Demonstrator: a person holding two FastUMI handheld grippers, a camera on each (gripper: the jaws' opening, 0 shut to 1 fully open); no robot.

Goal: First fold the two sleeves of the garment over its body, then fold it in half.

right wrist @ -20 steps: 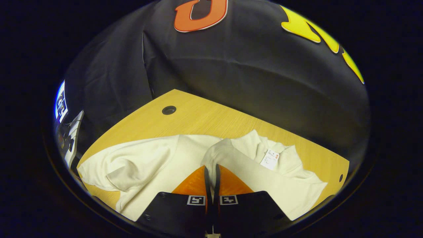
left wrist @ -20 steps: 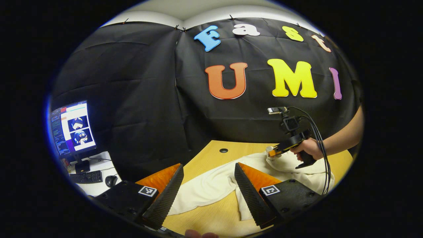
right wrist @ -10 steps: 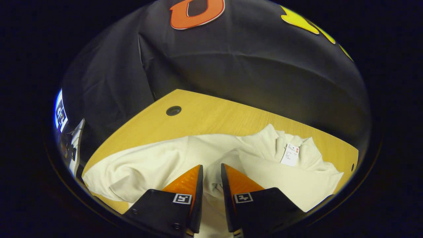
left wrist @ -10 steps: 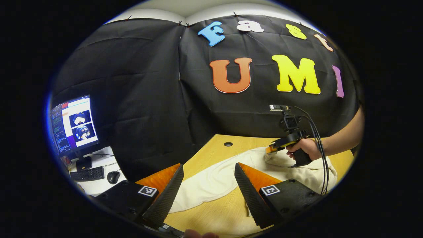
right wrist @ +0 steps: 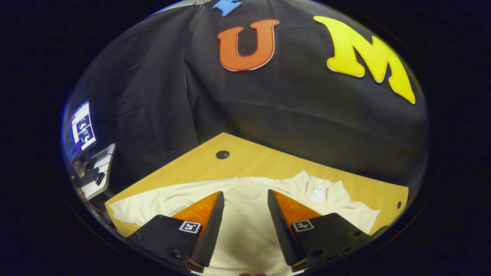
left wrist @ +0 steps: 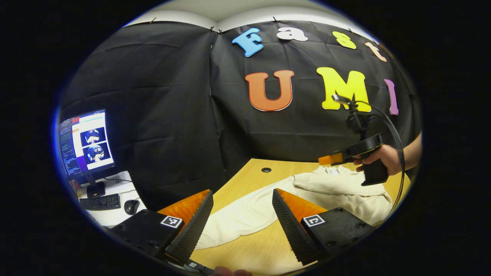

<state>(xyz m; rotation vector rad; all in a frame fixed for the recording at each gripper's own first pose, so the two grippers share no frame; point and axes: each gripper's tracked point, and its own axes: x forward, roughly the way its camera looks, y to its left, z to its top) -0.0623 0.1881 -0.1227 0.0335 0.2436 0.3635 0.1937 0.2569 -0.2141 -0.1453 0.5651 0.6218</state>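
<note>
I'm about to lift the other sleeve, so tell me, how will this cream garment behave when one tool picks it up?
The cream garment looks floppy: it lies in soft wrinkles on the wooden table, so a lifted sleeve would probably sag and trail. It seems light, thin knit cloth. It likely won't slip, though folds may shift when dragged.

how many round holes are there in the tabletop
2. One hole sits near the table's far left corner, beyond the garment; a smaller hole sits at the right edge. Others may be hidden under the garment.
</note>
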